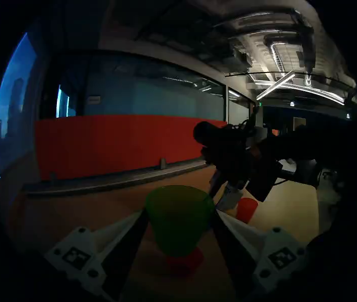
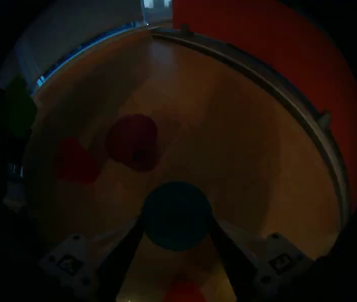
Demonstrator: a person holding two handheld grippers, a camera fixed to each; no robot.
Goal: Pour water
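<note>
Table [image 2: 259, 166]: wooden, carries the receiving vessels. Left gripper [image 1: 179, 215]: jaws pinch a green cup [image 1: 178, 229] from both sides and hold it upright, probably to keep its contents in. A red cup [image 1: 183, 262] stands directly beneath these jaws, a likely pour target. Right gripper [image 2: 176, 224]: jaws pinch a dark blue cup [image 2: 176, 209], aimed down at the table. A dark red cup [image 2: 133, 141] stands ahead of these jaws, a second red cup [image 2: 75, 161] farther left. Water cannot be made out.

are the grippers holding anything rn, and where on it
The left gripper holds a green cup by its side walls. The right gripper holds a dark teal cup, also pinched across its sides.
</note>
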